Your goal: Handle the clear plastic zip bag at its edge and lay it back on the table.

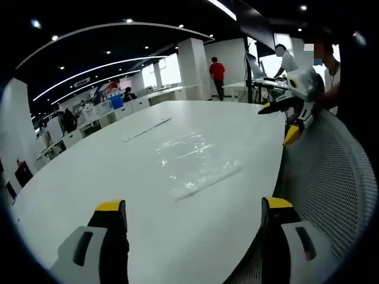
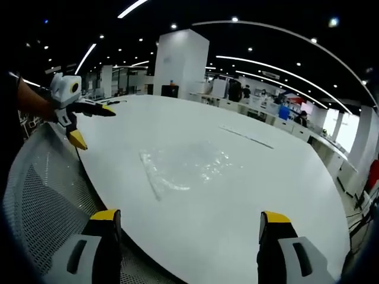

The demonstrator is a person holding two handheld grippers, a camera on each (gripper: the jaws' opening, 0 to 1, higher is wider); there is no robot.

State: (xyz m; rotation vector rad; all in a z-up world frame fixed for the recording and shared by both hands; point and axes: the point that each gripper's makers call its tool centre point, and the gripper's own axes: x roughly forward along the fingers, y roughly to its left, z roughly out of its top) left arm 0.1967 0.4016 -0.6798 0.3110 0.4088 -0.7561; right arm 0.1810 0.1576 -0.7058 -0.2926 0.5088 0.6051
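The clear plastic zip bag (image 1: pixel 198 165) (image 2: pixel 186 165) lies flat and crinkled on the white table (image 1: pixel 106 171) (image 2: pixel 249 201), with one long edge towards the near table rim. My left gripper (image 1: pixel 194 204) is open, held short of the bag with nothing between its jaws. It also comes into the right gripper view as the left gripper (image 2: pixel 93 125), open, over the table's edge. My right gripper (image 2: pixel 190 216) stands open in front of the bag, apart from it. In the left gripper view the right gripper (image 1: pixel 281 121) hangs open by the table rim.
A grey mesh chair back (image 1: pixel 331 177) (image 2: pixel 47 201) stands against the curved table edge. A thin long strip (image 1: pixel 148 129) (image 2: pixel 246 137) lies on the table beyond the bag. Desks, a white pillar (image 2: pixel 180 62) and a person in a red shirt (image 1: pixel 217 74) are far behind.
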